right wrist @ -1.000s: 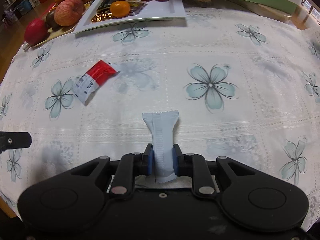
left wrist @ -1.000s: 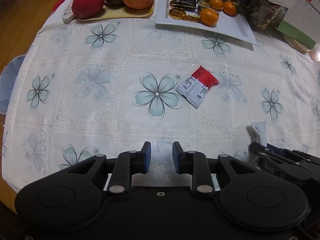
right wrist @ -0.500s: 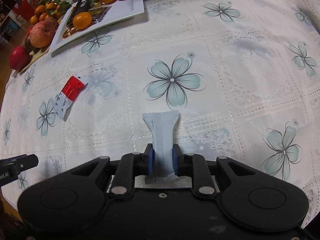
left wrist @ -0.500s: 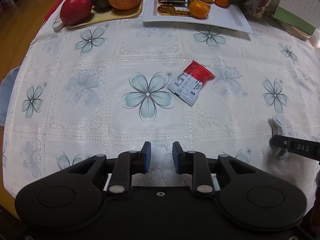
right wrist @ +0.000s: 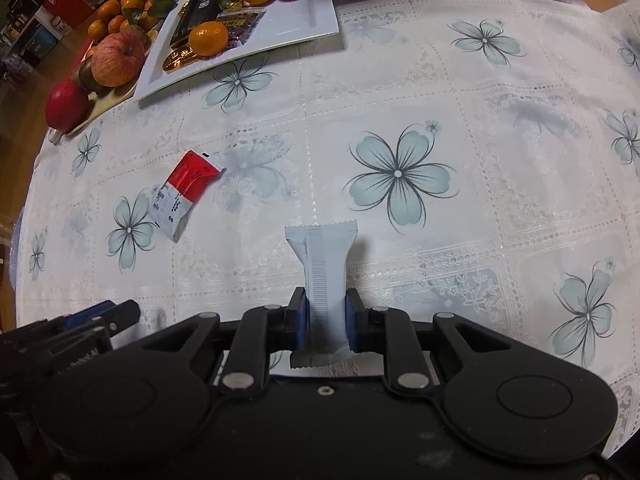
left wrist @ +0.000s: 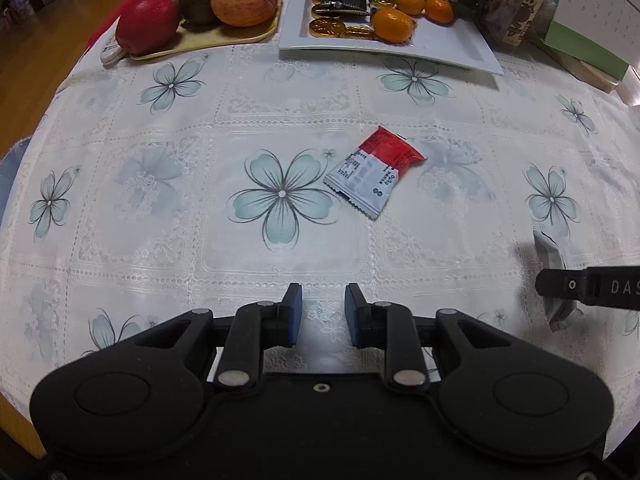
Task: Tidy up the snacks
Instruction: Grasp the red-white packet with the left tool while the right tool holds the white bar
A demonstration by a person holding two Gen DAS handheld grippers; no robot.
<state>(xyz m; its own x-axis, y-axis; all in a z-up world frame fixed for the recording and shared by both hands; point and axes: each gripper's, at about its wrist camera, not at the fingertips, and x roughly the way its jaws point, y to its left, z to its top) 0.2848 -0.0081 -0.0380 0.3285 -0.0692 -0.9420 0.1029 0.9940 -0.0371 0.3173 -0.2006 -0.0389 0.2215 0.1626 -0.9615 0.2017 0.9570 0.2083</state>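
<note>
A red and white snack packet (left wrist: pixel 374 172) lies flat on the flowered tablecloth; it also shows in the right wrist view (right wrist: pixel 182 192). My right gripper (right wrist: pixel 326 316) is shut on a pale blue-white snack bar (right wrist: pixel 323 264) and holds it just above the cloth. That bar and the right gripper show at the right edge of the left wrist view (left wrist: pixel 554 256). My left gripper (left wrist: pixel 322 314) is open and empty, low over the cloth, well short of the red packet. A white rectangular plate (left wrist: pixel 452 46) at the back holds mandarins, gold coins and a dark packet.
A yellow tray (left wrist: pixel 208 42) with apples and other fruit stands at the back left. Jars, bags and a green-edged box (left wrist: pixel 580 46) stand at the back right. The table edge and wooden floor lie to the left.
The left gripper has moved forward a little, so the red packet and plates sit lower in its view. The right gripper has carried the pale bar forward and turned left toward the plate.
</note>
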